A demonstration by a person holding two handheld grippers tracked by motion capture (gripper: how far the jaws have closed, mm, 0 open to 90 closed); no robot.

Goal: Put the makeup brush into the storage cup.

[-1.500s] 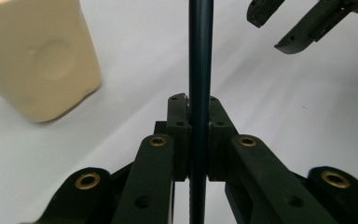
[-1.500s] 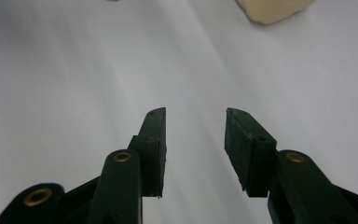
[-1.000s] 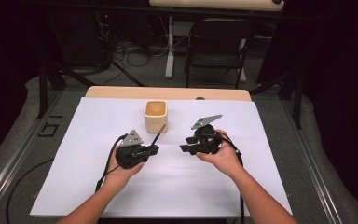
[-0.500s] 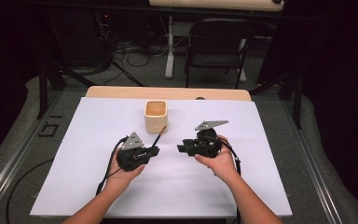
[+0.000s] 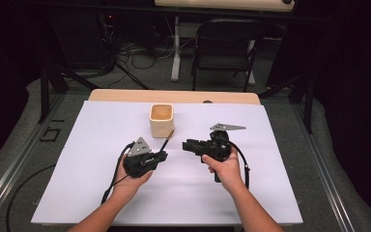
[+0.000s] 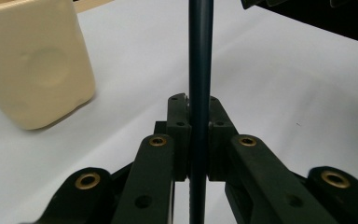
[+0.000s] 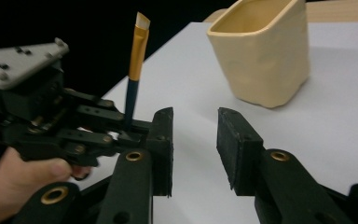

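Pinching the brush [image 5: 166,141] firmly, the left gripper [image 5: 160,155] has it lifted beside the cup [image 5: 162,120], not yet inside, while the right gripper [image 5: 187,144], jaws narrowing on nothing, waits nearby.

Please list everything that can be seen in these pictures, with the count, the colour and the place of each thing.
Brush: one, dark handle with gold ferrule and pale tip, clamped in the left hand-held gripper, tip pointing toward the cup.
Cup: one, cream, square with rounded corners, standing open side up on the white sheet, beyond the grippers.
White sheet: one, white, covering most of the table.
Table: one, light wood, its far edge bare behind the sheet.
Chair: one, dark, on the floor beyond the table.
Left hand-held gripper: one, black with grey plate, shut on the brush.
Right hand-held gripper: one, black with grey plate, jaws apart, just been closing, nothing between them.
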